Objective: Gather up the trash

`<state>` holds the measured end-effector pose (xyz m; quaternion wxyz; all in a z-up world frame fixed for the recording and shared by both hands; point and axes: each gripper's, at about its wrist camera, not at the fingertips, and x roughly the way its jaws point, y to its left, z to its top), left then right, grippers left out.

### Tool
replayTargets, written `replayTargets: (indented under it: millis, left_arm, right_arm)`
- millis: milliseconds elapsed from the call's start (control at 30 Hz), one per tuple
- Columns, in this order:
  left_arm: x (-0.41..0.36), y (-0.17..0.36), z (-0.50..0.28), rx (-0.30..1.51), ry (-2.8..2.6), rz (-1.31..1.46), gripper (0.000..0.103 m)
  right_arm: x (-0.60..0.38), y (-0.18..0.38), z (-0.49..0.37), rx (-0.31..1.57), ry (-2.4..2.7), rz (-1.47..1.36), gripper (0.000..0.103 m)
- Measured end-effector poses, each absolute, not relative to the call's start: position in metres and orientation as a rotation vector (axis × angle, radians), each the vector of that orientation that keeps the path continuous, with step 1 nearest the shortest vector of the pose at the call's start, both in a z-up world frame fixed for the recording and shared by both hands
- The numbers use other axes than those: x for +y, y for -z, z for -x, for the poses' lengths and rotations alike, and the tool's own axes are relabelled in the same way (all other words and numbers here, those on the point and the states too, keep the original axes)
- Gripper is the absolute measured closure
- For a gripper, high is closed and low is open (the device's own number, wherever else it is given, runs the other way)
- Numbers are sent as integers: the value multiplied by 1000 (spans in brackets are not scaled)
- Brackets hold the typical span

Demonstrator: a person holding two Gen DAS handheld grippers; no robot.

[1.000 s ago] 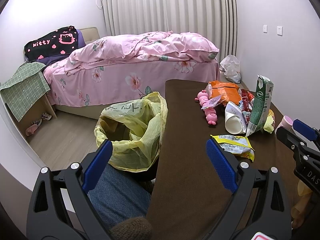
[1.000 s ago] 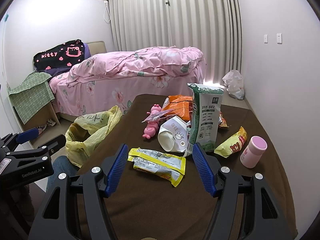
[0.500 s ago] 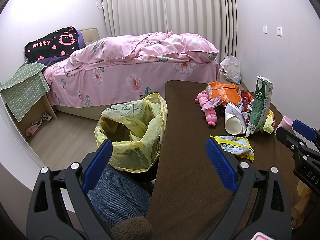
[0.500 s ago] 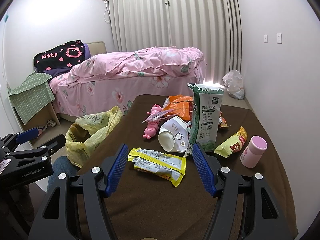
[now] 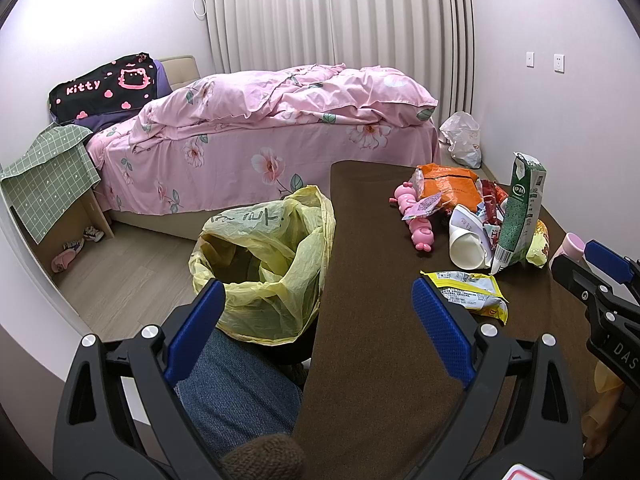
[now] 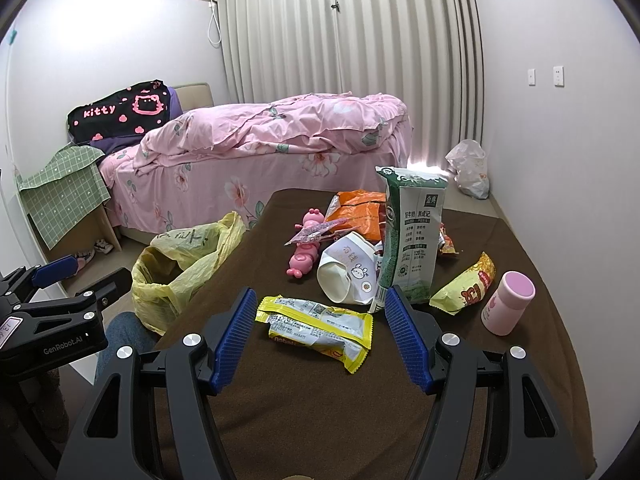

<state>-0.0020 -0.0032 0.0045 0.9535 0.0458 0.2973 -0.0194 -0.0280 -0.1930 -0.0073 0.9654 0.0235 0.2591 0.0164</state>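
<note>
Trash lies on the brown table [image 6: 304,408]: a yellow snack wrapper [image 6: 318,326], an upright green milk carton [image 6: 412,240], a white paper cup [image 6: 348,272] on its side, an orange bag [image 6: 358,212] and a yellow chip packet [image 6: 466,284]. A yellow trash bag [image 5: 266,268] hangs open at the table's left edge. My right gripper [image 6: 322,336] is open, its blue pads either side of the yellow wrapper, just short of it. My left gripper [image 5: 320,326] is open and empty, over the table's left edge near the bag.
A pink toy [image 6: 306,252] and a pink bottle [image 6: 508,302] also stand on the table. A person's jeans-clad leg [image 5: 236,392] is below the bag. A pink bed [image 5: 264,136], a white plastic bag [image 5: 462,140] on the floor and a green-covered side table [image 5: 48,176] lie beyond.
</note>
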Motion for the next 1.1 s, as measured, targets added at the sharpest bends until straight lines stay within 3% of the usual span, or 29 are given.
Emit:
replayTargets:
  millis: [1100]
  left_arm:
    - [-1,-7,-3,611,46,-74,13]
  right_arm:
    - [-193,6,29,528,-32,-47,40]
